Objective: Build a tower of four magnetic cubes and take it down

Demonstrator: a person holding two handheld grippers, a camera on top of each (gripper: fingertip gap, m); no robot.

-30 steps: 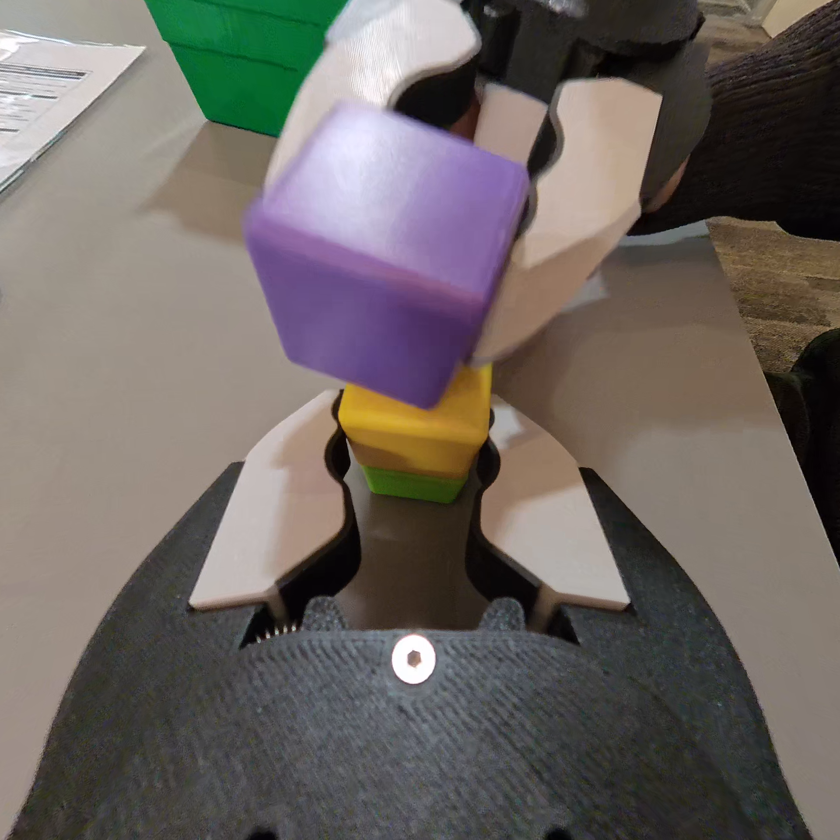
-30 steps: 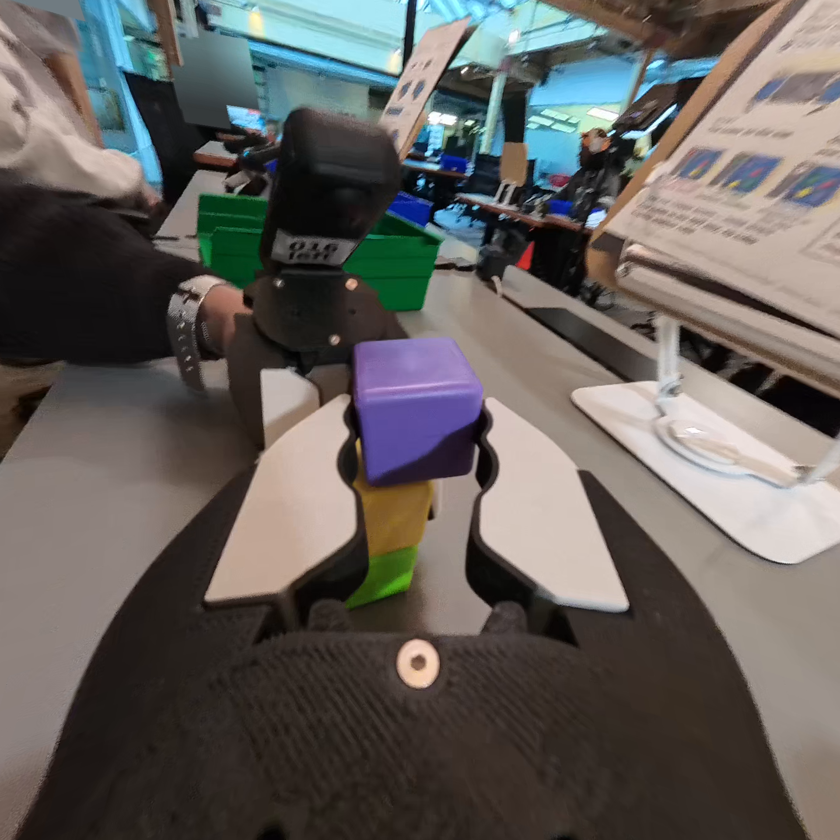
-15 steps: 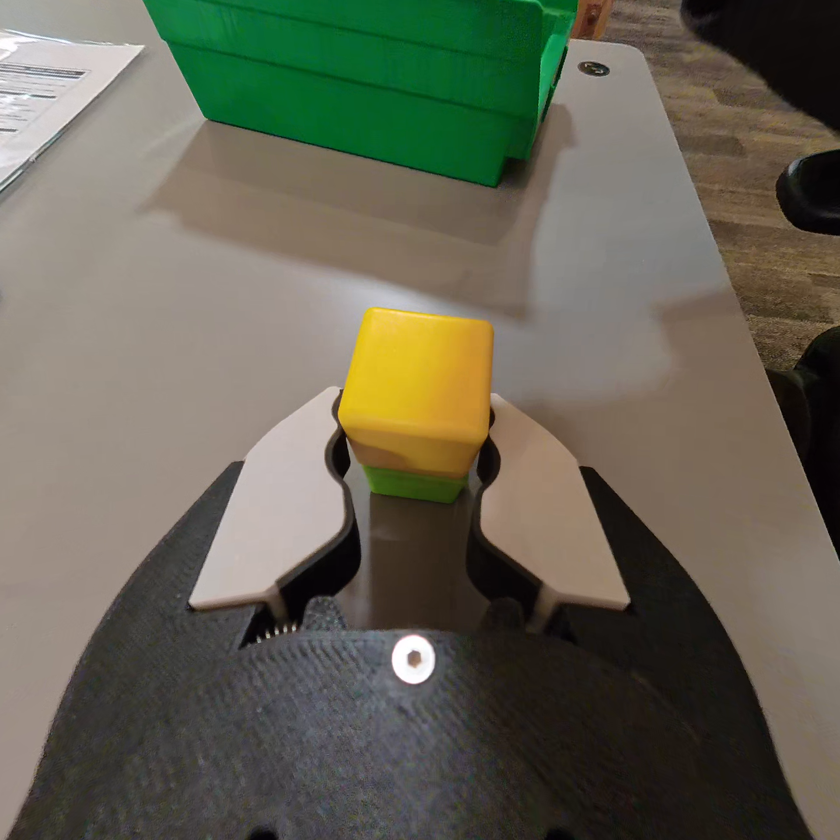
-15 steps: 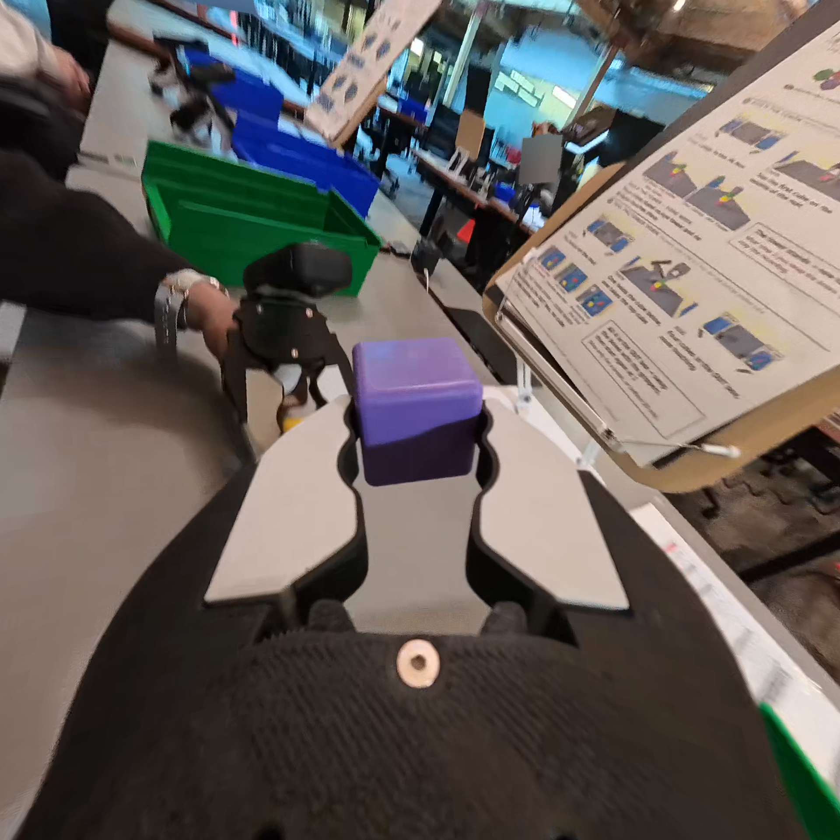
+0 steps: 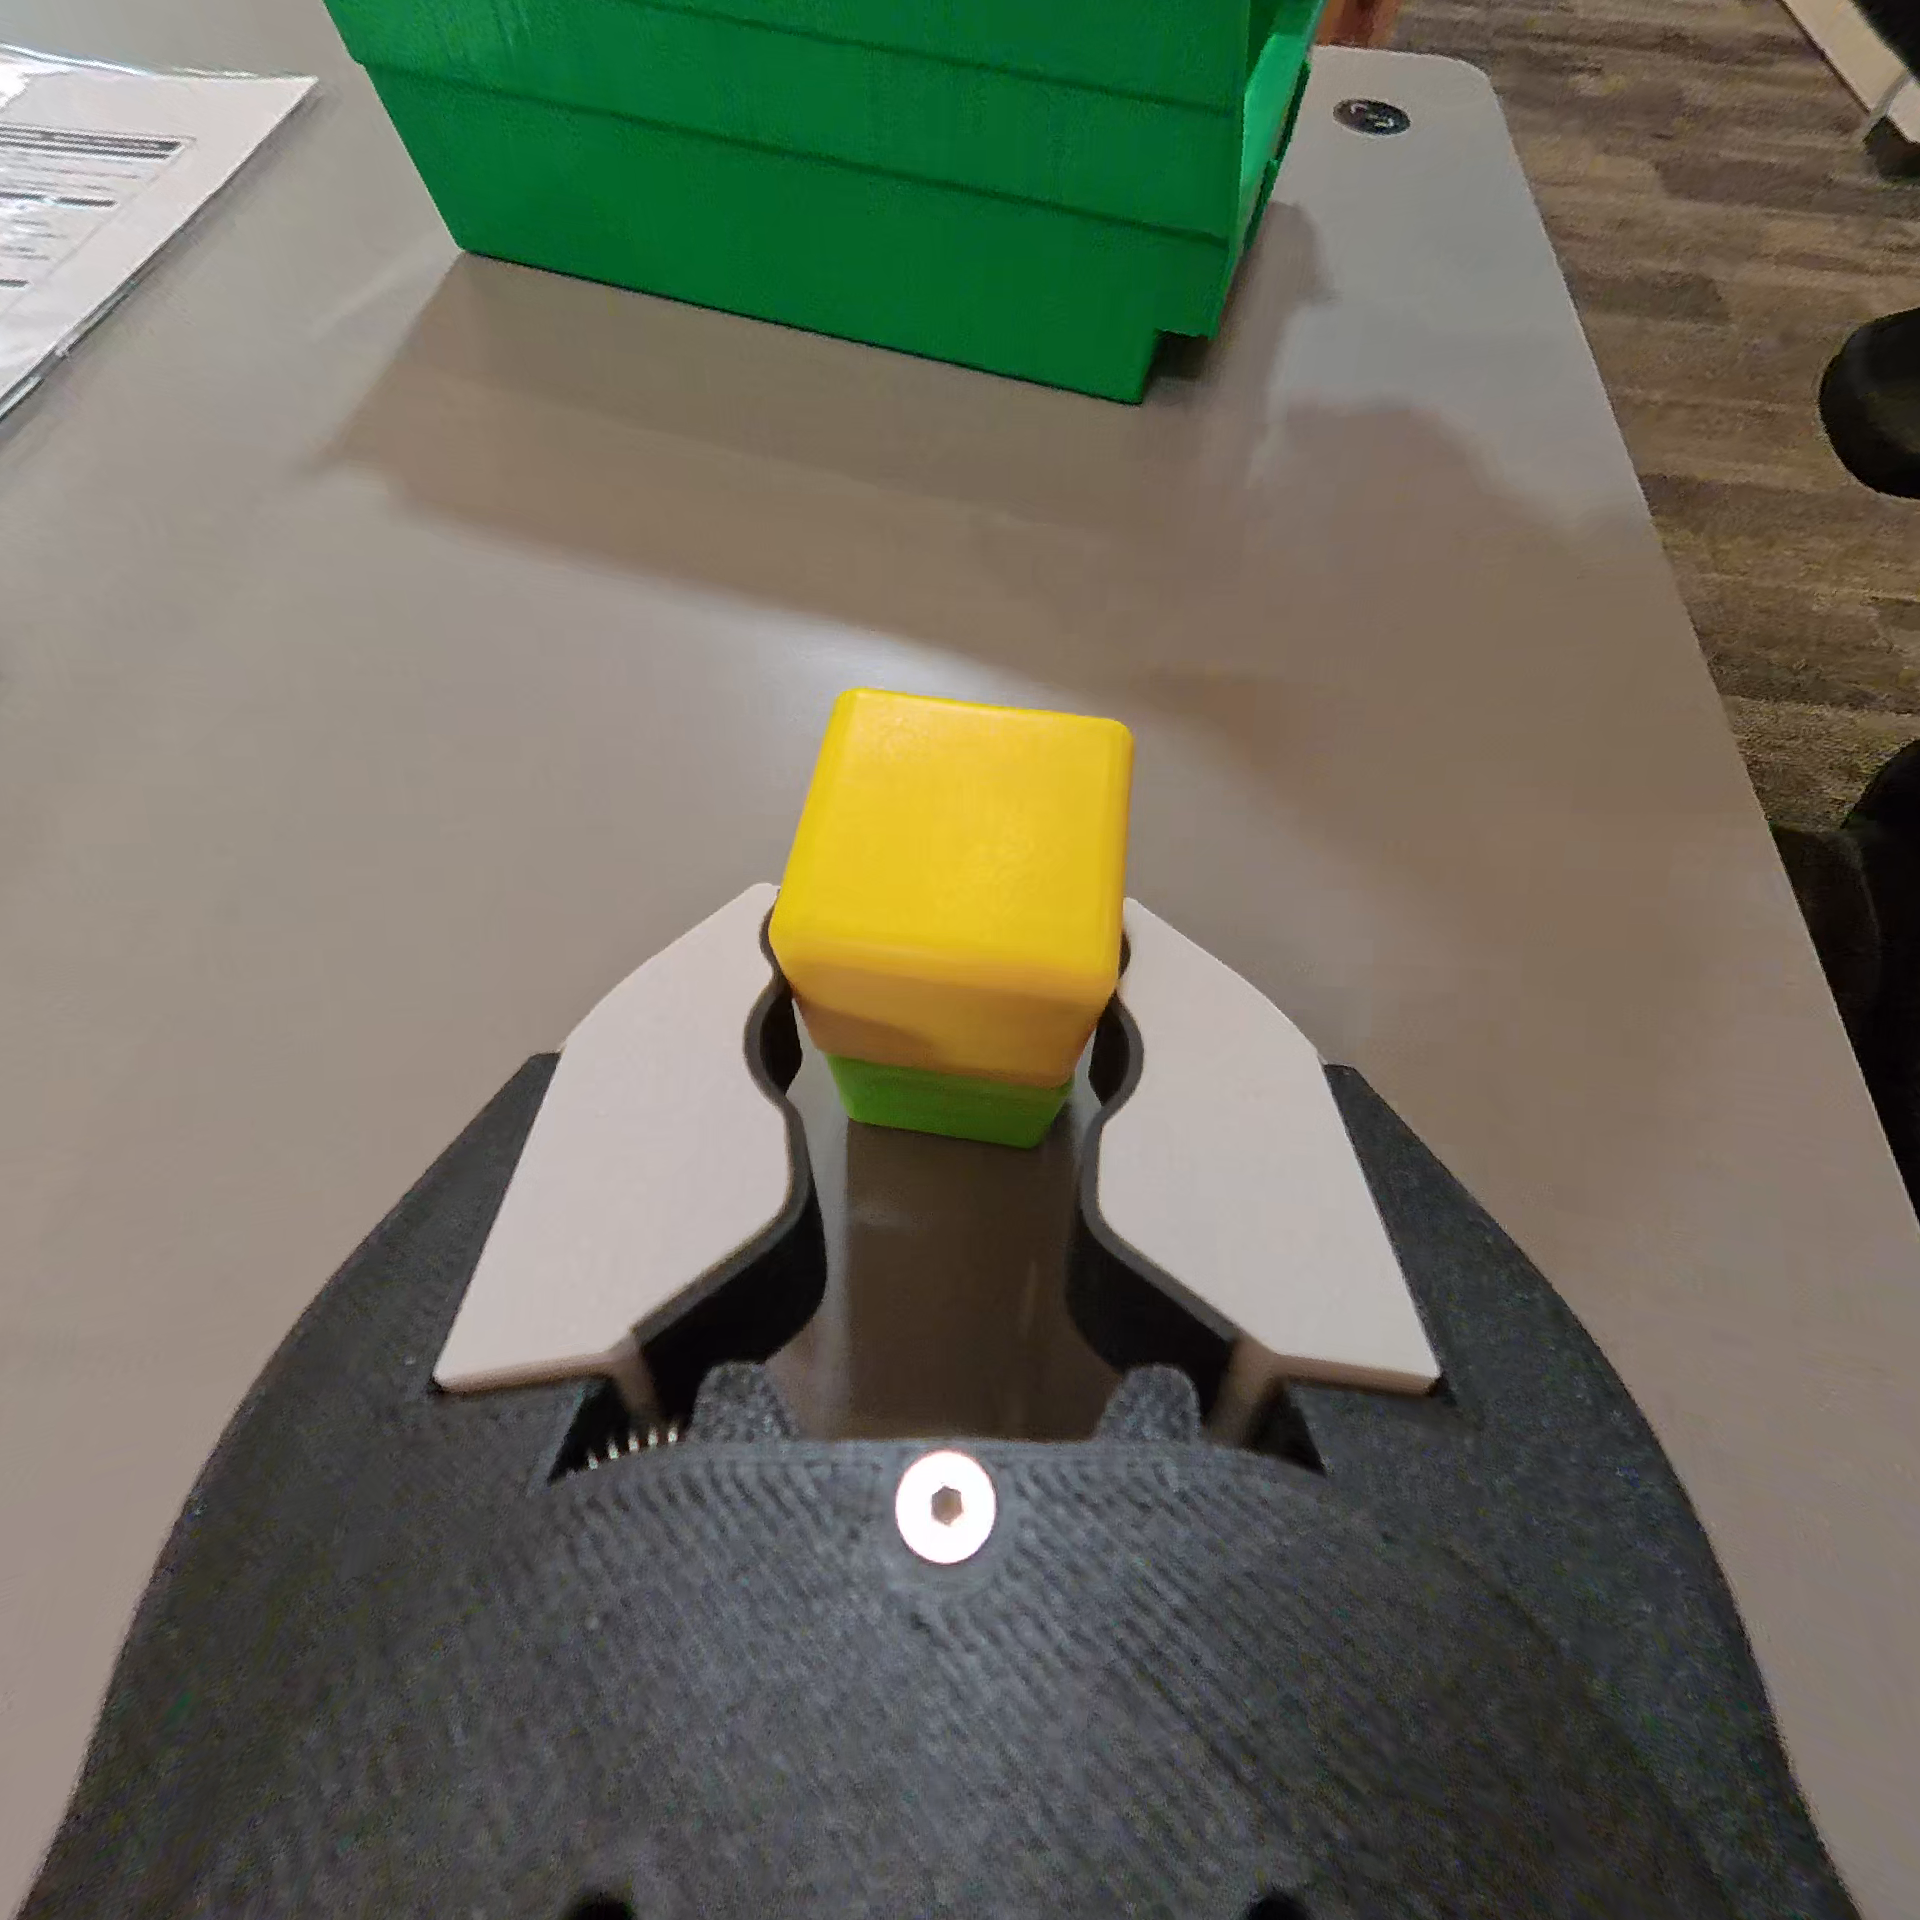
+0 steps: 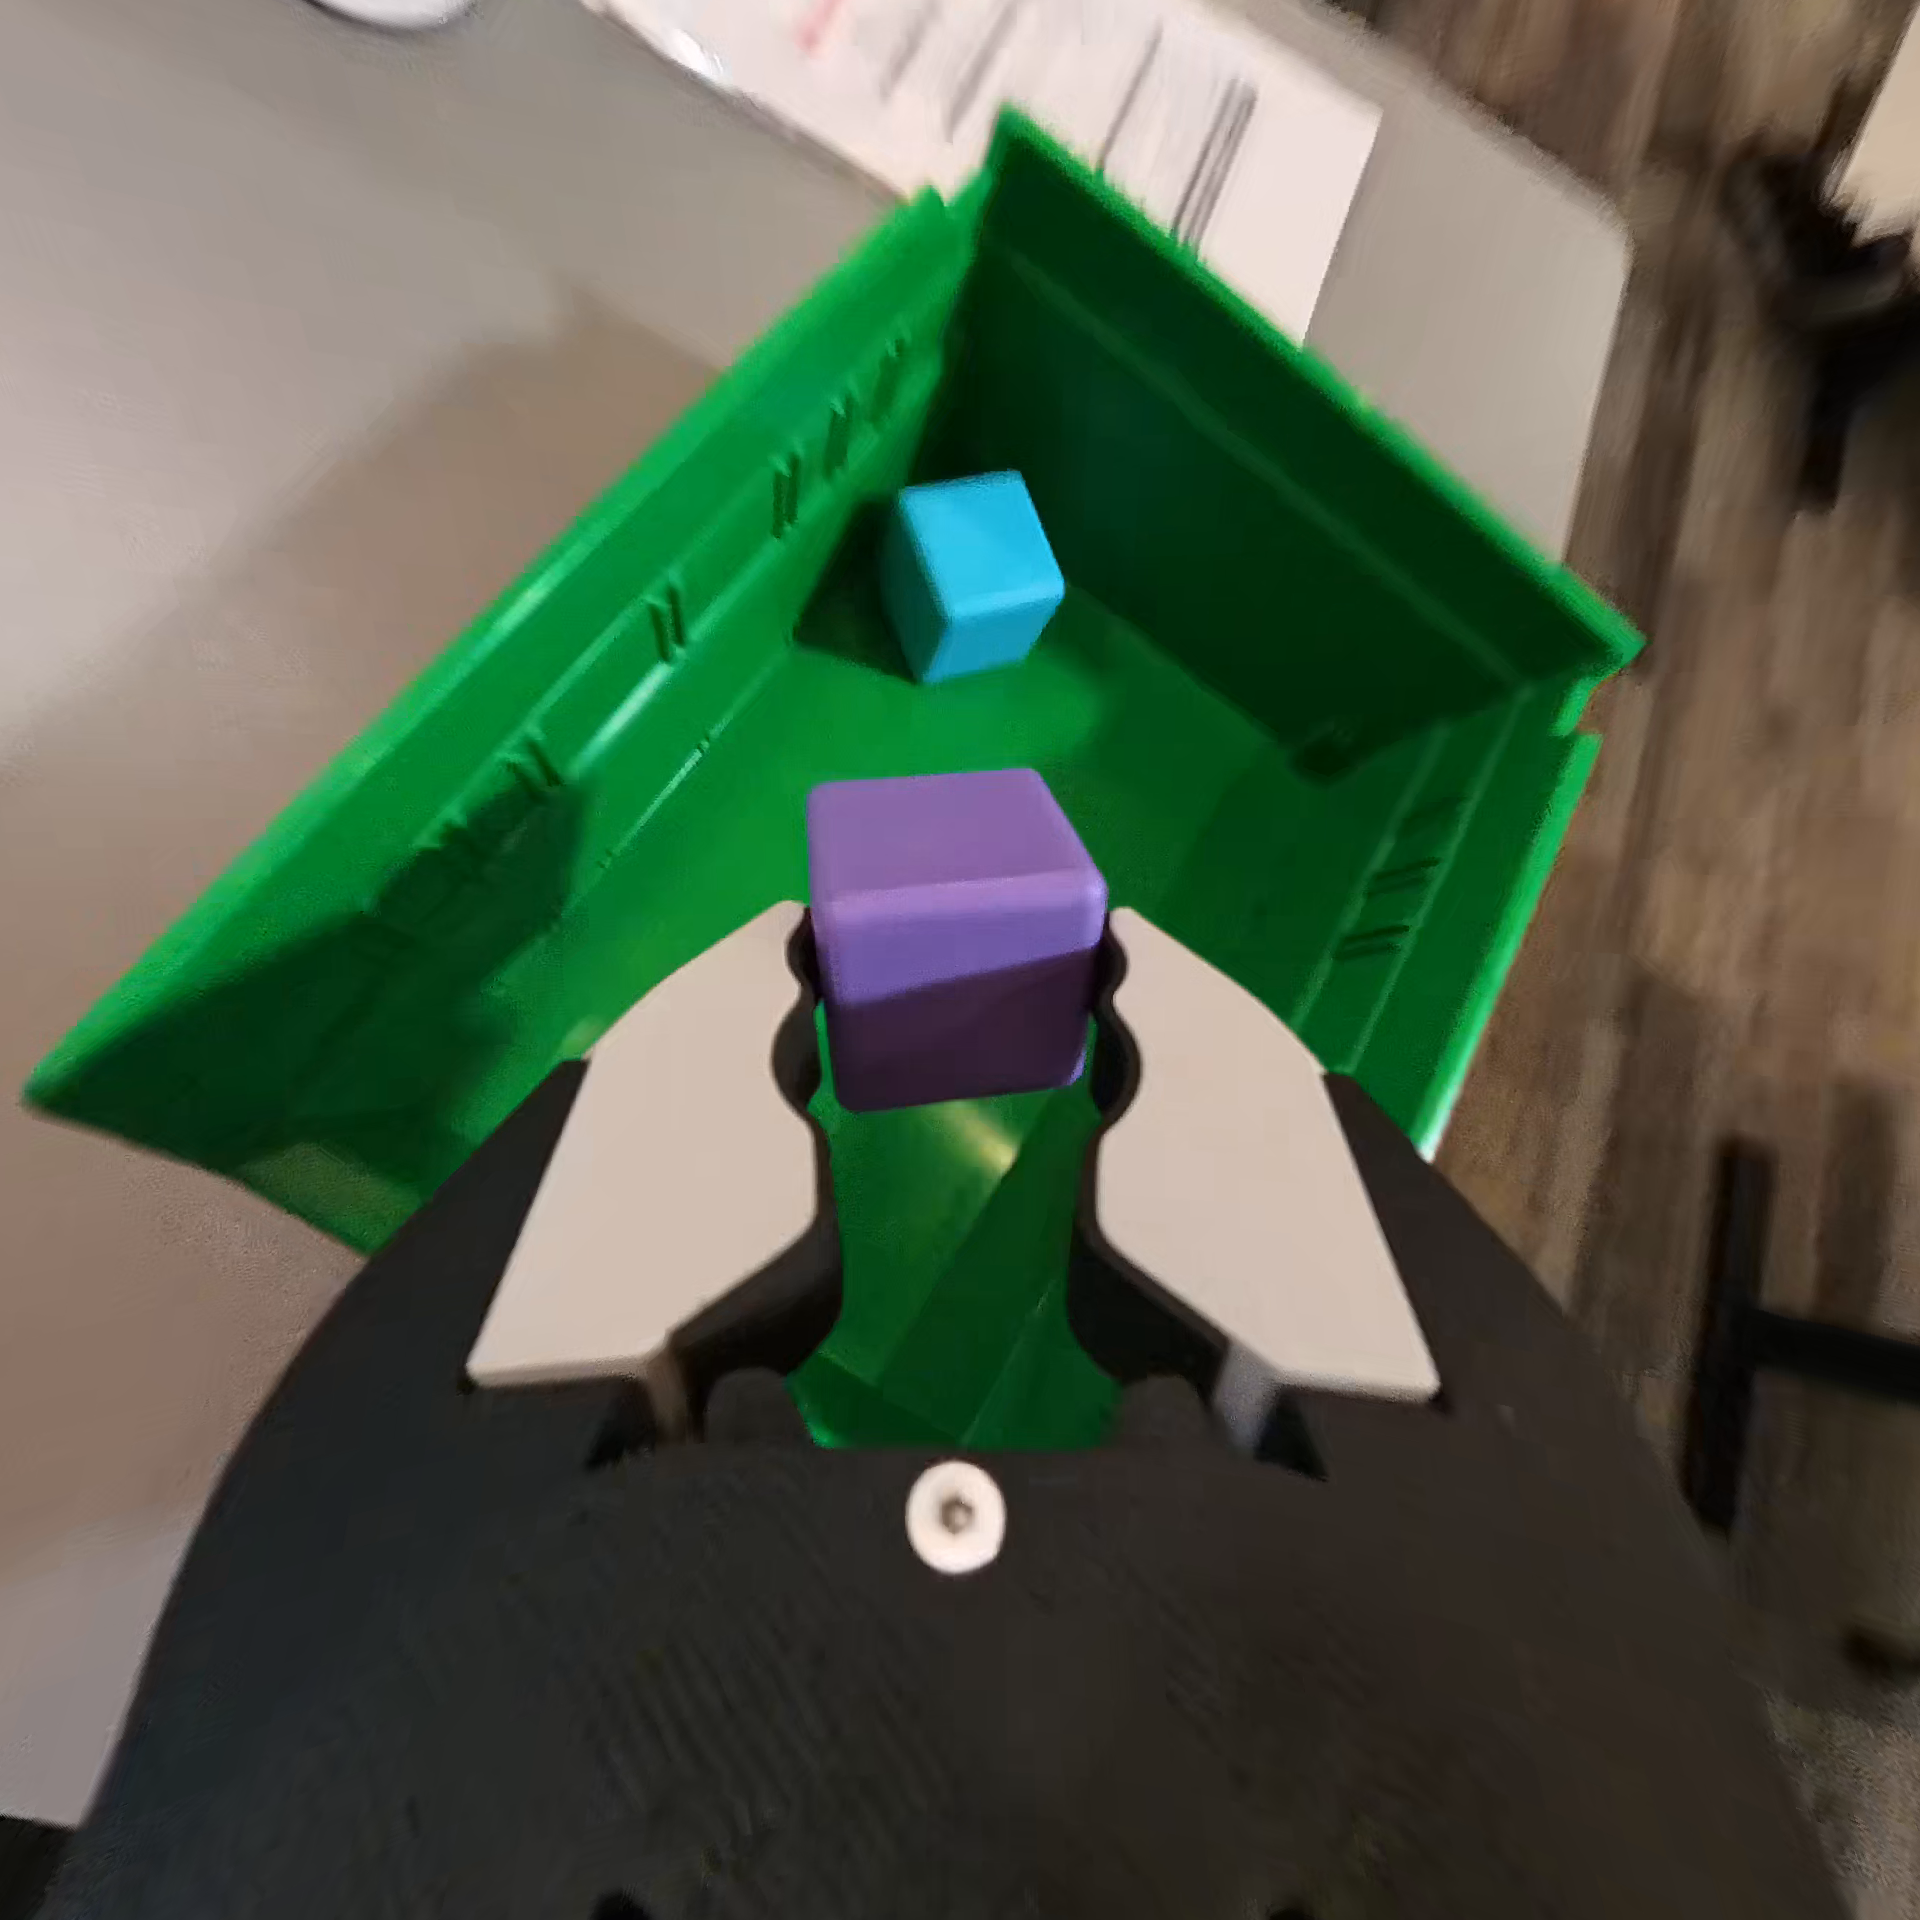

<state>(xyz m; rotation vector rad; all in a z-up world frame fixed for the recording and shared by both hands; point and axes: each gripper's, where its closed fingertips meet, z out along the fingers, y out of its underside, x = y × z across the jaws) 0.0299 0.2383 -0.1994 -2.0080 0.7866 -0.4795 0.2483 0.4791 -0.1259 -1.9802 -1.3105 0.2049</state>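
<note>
Over the green bin [image 6: 1403,499], the right tool [image 6: 951,971] clamps a purple cube [image 6: 951,914]; left tool [image 5: 948,971] grips yellow cube [image 5: 956,862]

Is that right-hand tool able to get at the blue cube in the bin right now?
Probably not yet: the right gripper hangs over the open green bin with nothing covering the blue cube, but its jaws are already shut on a purple cube.
</note>
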